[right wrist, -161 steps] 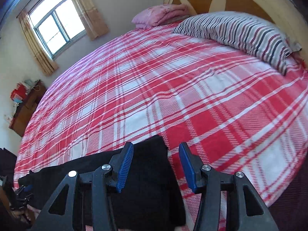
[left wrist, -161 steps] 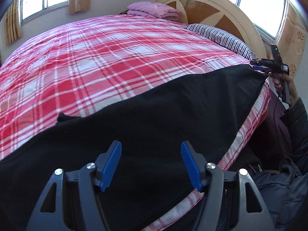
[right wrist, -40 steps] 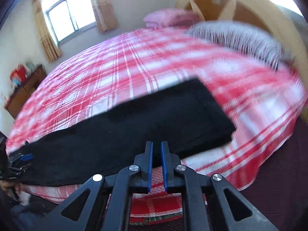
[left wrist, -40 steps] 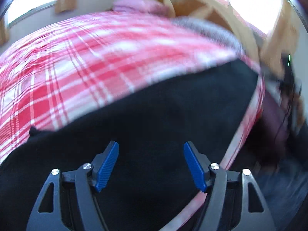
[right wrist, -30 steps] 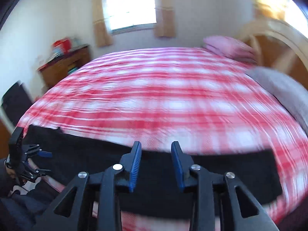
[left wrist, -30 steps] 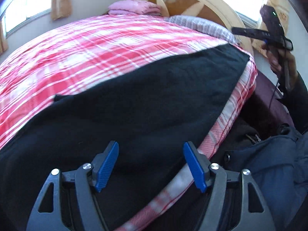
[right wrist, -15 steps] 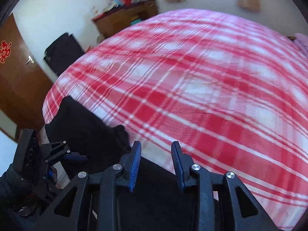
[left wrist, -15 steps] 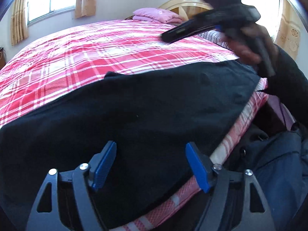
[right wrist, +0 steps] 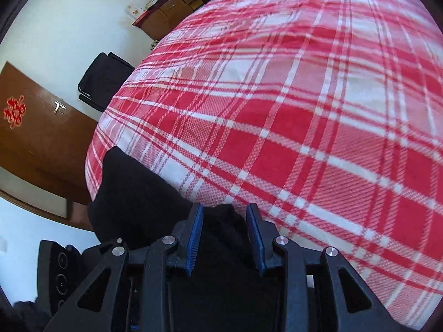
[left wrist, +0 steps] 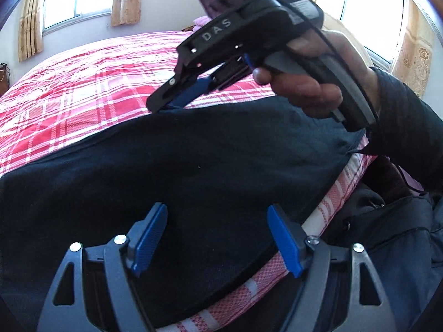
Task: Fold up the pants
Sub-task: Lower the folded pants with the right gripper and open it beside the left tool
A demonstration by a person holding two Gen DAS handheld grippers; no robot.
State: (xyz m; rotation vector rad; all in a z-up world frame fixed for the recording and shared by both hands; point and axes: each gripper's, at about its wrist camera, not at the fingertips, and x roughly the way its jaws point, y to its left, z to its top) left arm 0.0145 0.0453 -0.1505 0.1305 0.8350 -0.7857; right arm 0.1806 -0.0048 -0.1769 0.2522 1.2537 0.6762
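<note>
Your right gripper (right wrist: 223, 236) straddles a bunched pants (left wrist: 180, 171) edge, jaws not quite shut I think. Pants run crossways along the bed (right wrist: 304, 110) edge; left gripper (left wrist: 217, 239) hovers wide open above them

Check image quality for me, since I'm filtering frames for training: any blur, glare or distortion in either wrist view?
Left wrist view: windows blown out, black pants nearly featureless, right tongs sharp. Right wrist view: plaid bedspread smeared toward the top, door bowed by the fisheye.
</note>
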